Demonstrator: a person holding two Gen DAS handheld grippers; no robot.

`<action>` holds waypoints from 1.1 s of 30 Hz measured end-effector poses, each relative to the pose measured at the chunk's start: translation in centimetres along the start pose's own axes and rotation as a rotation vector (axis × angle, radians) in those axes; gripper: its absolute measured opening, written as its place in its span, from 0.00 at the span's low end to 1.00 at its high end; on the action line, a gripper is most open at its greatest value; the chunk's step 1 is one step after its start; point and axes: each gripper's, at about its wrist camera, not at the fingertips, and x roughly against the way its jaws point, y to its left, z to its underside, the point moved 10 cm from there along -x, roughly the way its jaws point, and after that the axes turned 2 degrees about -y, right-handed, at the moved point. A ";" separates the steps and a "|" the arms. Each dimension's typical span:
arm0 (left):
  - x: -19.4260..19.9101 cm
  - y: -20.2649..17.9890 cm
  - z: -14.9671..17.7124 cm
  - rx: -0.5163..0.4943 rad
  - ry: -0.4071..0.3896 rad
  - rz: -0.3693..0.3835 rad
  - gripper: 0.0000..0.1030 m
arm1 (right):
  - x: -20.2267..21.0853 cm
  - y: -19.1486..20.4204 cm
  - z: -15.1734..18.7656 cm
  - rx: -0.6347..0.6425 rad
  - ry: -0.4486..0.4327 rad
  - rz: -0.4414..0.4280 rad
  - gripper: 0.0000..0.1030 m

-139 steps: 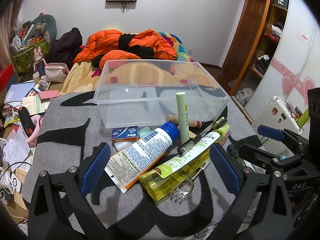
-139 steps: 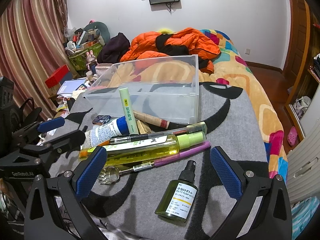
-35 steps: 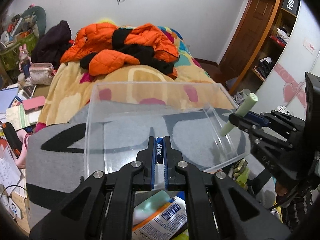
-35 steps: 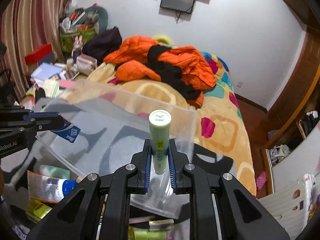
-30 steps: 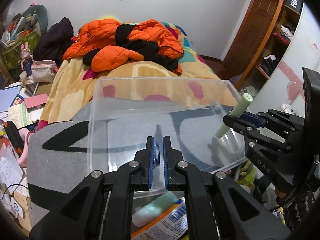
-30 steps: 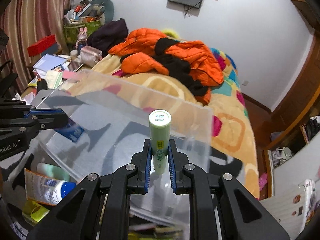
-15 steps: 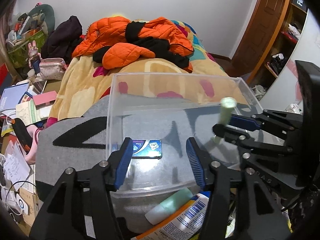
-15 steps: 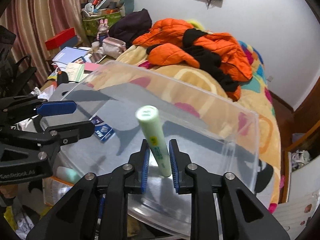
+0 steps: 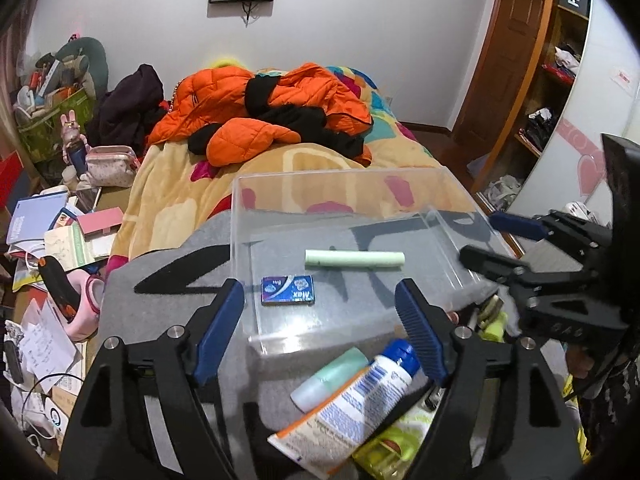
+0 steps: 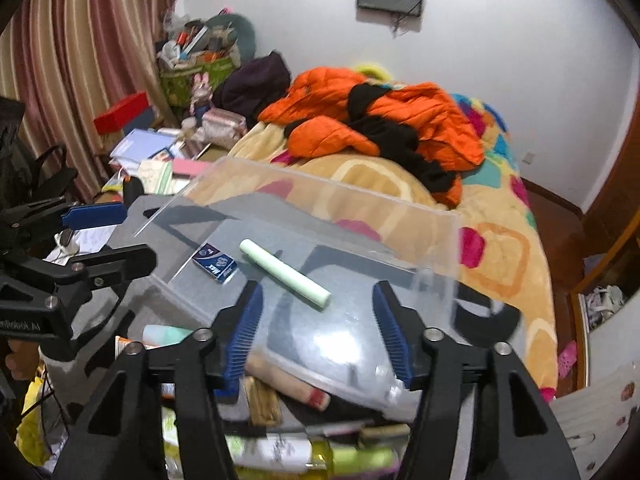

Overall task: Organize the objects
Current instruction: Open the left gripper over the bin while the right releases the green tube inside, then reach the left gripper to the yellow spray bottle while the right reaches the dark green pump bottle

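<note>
- A bed is seen under a yellow patterned blanket, with a grey and black blanket spread over its near end.
- An orange jacket is heaped with black clothing further up the bed.
- A clear plastic box is set on the grey and black blanket, its open top facing up.
- The left gripper is held above the near wall of the box; its jaws have just been opening and now stand wide apart, with nothing between them.
- The right gripper is held over the near edge of the box; its jaws have likewise just been opening and are parted, with nothing gripped.
- A white tube with a blue cap is laid on the blanket outside the box, just in front of its near wall.
- A pale green bottle is laid beside that tube, touching it.
- A yellow-green bottle is partly hidden under the tube, at the lower edge of the left view.
- A pale green stick is laid flat on the floor of the box, free of both grippers.
- A small blue packet is laid flat on the box floor just beside the stick, apart from it.
</note>
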 end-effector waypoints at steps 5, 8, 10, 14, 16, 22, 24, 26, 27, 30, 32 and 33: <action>0.9 -1.0 1.4 -0.016 0.016 0.007 0.78 | 3.0 -1.1 1.2 -0.060 -0.034 0.011 0.61; 1.1 -2.1 2.7 -0.035 0.031 0.014 0.79 | 4.1 -1.8 2.9 -0.082 -0.029 0.052 0.61; 1.2 -2.8 3.4 -0.047 0.042 0.023 0.80 | 4.5 -2.1 4.3 -0.096 -0.019 0.070 0.61; 0.8 -4.6 5.3 -0.063 0.085 0.065 0.80 | 5.1 -2.7 7.4 -0.161 0.021 0.062 0.61; 0.3 -5.7 6.4 -0.080 0.113 0.086 0.80 | 5.2 -3.2 8.9 -0.197 0.043 0.060 0.61; -0.4 -9.1 8.2 -0.131 0.160 0.154 0.80 | 5.2 -4.0 13.6 -0.314 0.116 0.043 0.61; -0.4 -10.5 8.5 -0.158 0.162 0.188 0.80 | 5.1 -4.1 14.9 -0.344 0.135 0.030 0.61; -0.6 -11.7 8.9 -0.181 0.173 0.214 0.80 | 5.1 -3.9 15.7 -0.357 0.150 0.024 0.61; -0.9 -12.1 9.1 -0.187 0.184 0.227 0.78 | 5.0 -3.8 16.0 -0.365 0.157 0.016 0.60; -1.8 -12.9 9.8 -0.208 0.219 0.238 0.65 | 5.0 -3.4 16.3 -0.378 0.156 -0.011 0.55; -2.3 -13.1 10.3 -0.222 0.242 0.235 0.59 | 5.0 -3.1 16.3 -0.374 0.153 -0.022 0.51; -2.6 -13.0 10.3 -0.228 0.246 0.227 0.58 | 5.1 -2.9 16.4 -0.372 0.153 -0.026 0.49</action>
